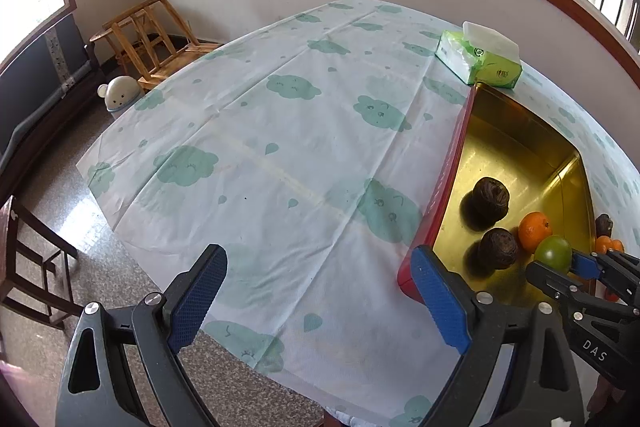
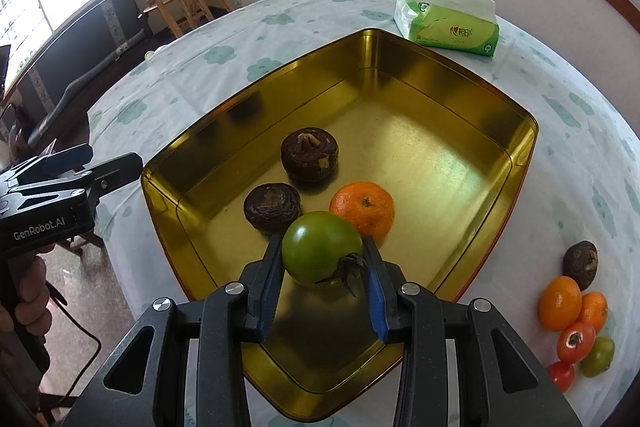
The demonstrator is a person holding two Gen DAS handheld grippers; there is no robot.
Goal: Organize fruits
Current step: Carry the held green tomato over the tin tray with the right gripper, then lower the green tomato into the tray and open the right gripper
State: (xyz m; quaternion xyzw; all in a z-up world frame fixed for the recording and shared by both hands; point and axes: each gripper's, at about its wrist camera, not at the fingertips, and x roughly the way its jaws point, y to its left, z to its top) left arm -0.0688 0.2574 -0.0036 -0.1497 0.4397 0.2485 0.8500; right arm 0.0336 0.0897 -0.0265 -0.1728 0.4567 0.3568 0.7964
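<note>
My right gripper [image 2: 322, 255] is shut on a green tomato [image 2: 320, 247] and holds it above the near part of the gold tin tray [image 2: 440, 99]. Inside the tray lie two dark brown fruits [image 2: 310, 155] [image 2: 272, 207] and an orange [image 2: 362, 205]. Loose fruit sits on the cloth right of the tray: a brown fruit [image 2: 580, 259], two oranges [image 2: 560, 303], red tomatoes [image 2: 576, 341] and a small green one [image 2: 598, 357]. My left gripper [image 1: 316, 287] stands open over bare tablecloth, left of the tray [image 1: 520, 147]; the right gripper with the tomato [image 1: 554, 253] shows at that view's right edge.
A green tissue pack [image 2: 448, 23] lies beyond the tray's far corner. The table [image 1: 260, 147] has a white cloth printed with green clouds. Wooden stools [image 1: 148, 35], a small round bin [image 1: 120, 95] and a dark chair [image 1: 32, 267] stand on the floor at left.
</note>
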